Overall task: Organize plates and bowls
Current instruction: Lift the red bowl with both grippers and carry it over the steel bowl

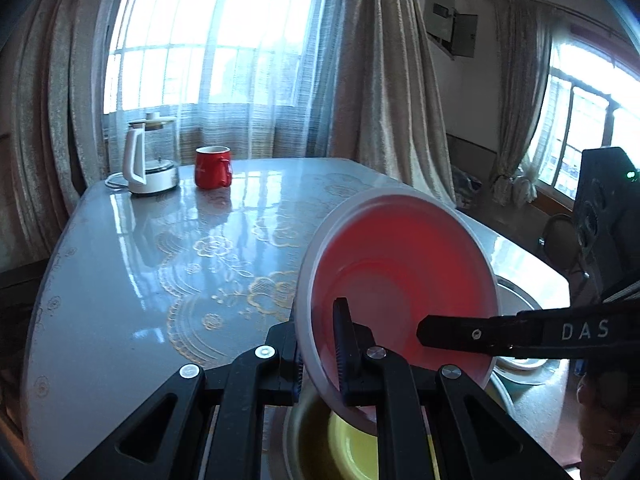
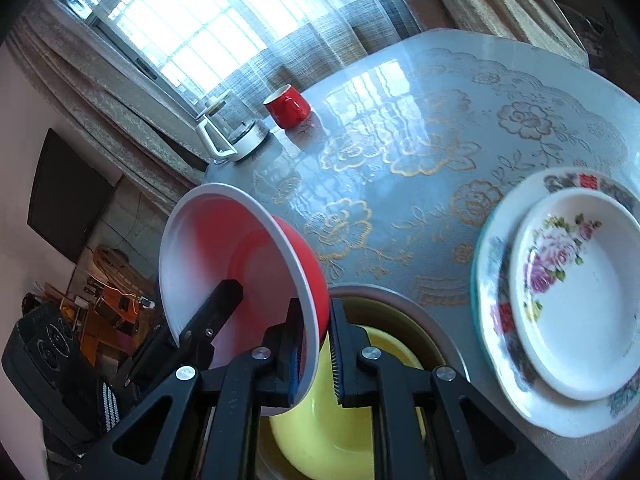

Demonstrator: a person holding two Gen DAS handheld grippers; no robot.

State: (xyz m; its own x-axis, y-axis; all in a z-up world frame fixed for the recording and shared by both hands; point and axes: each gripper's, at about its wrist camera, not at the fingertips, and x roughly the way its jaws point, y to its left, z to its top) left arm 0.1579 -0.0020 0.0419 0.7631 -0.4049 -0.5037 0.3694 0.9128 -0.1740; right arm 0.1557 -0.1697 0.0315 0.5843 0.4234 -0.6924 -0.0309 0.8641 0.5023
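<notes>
I had the red bowl (image 1: 400, 280) tilted in the air above the yellow bowl (image 2: 340, 420), both grippers on its white rim. The left gripper (image 1: 320, 356) had its jaws pinching the rim, and the right gripper (image 2: 314, 350) pinched the opposite edge. On the worktop (image 2: 400, 140) to the right, a small floral plate (image 2: 580, 300) sat stacked on a larger plate (image 2: 500, 340). A red mug (image 1: 213, 167) stood beside the kettle (image 1: 146, 156) at the far end.
</notes>
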